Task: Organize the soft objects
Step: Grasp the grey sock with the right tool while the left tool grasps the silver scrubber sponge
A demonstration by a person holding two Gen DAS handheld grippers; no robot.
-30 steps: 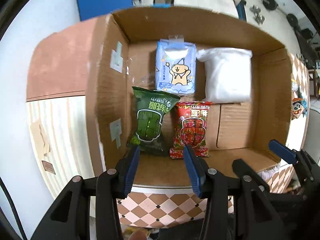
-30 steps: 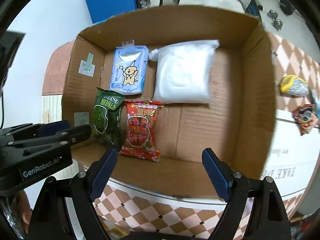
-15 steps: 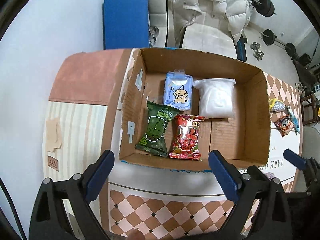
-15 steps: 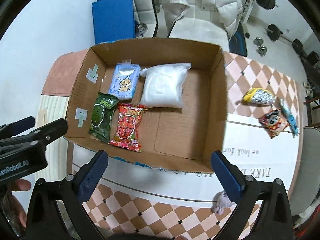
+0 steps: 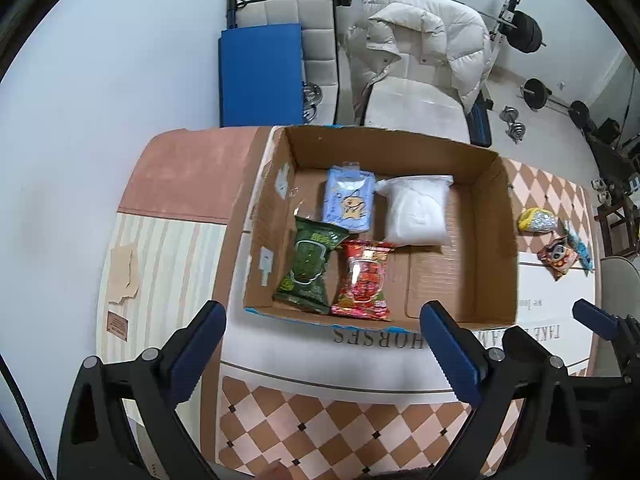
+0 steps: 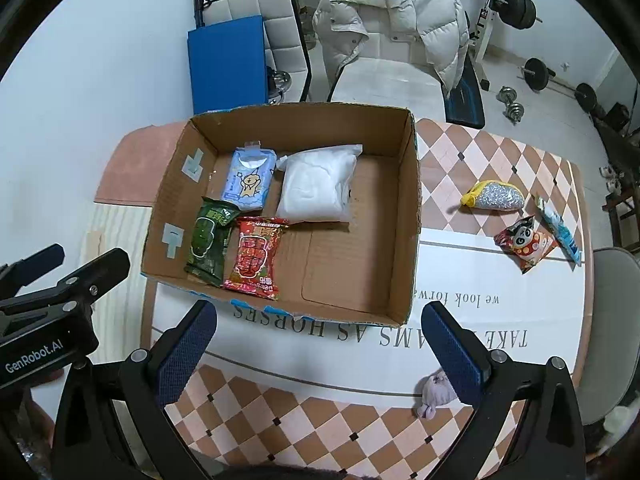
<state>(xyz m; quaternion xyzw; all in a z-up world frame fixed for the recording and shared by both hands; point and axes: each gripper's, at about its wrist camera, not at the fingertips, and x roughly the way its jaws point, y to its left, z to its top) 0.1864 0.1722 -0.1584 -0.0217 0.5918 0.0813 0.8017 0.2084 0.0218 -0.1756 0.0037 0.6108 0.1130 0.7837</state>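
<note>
Snack packs sit inside the cardboard box (image 6: pixel 404 216) on the table: a green packet (image 6: pixel 208 240) and a red packet (image 6: pixel 256 258) side by side along the near wall, edges touching or overlapping. Behind them lie a pale blue pack with a cartoon bear (image 6: pixel 250 180) and a plump white bag (image 6: pixel 316 184). The right half of the box floor is bare cardboard.

Out on the checkered tablecloth (image 6: pixel 320 420), well to the right of the box, lie a yellow-and-silver pouch (image 6: pixel 494 198), a red cartoon snack bag (image 6: pixel 524 244) and a slim blue-and-white sachet (image 6: pixel 558 230) just beside it. A small greyish-purple soft toy (image 6: pixel 434 394) rests near the table's front edge, close to one finger of the right gripper (image 6: pixel 318 344).

Both tools hang above the table's near edge, short of the box. The right gripper is spread wide with nothing between its blue pads. The left gripper (image 5: pixel 322 344) is likewise spread wide and carries nothing.

Beyond the table stand a chair draped with a white puffer jacket (image 6: pixel 392 12) and a blue mat (image 6: pixel 228 64).
</note>
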